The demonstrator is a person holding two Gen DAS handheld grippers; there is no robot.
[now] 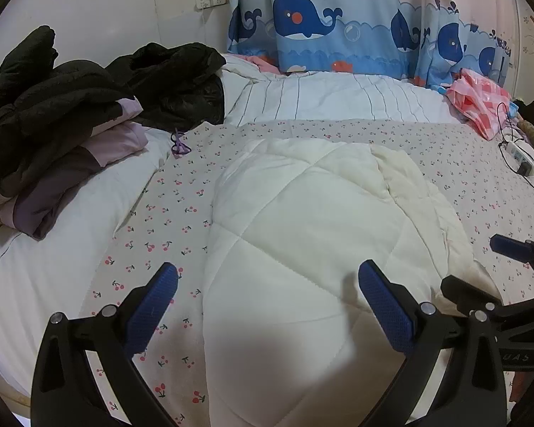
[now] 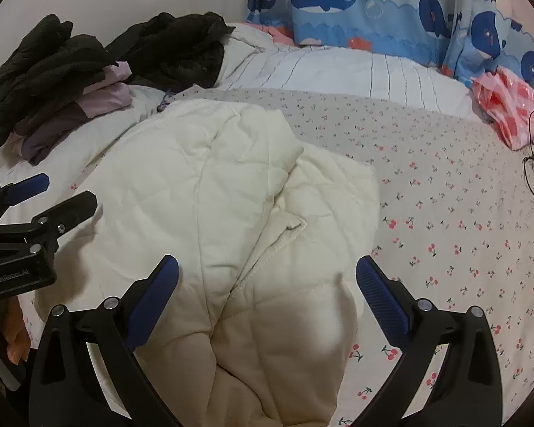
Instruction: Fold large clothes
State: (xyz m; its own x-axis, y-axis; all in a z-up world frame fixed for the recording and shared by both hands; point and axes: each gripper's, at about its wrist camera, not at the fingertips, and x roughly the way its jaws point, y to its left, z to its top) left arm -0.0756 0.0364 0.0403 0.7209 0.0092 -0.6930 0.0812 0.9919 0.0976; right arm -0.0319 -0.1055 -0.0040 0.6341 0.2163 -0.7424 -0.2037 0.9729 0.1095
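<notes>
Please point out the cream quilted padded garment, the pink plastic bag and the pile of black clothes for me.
Cream quilted padded garment (image 1: 302, 213): left wrist view, on its quilted middle panel.
Pink plastic bag (image 1: 478, 101): left wrist view, on its crumpled middle.
Pile of black clothes (image 2: 50, 57): right wrist view, on the top black garment.

1. A cream-white quilted padded jacket (image 1: 302, 213) lies flat on the cherry-print bedsheet (image 1: 181, 192).
2. It is partly folded, one panel doubled over, seams and hem showing.
</notes>
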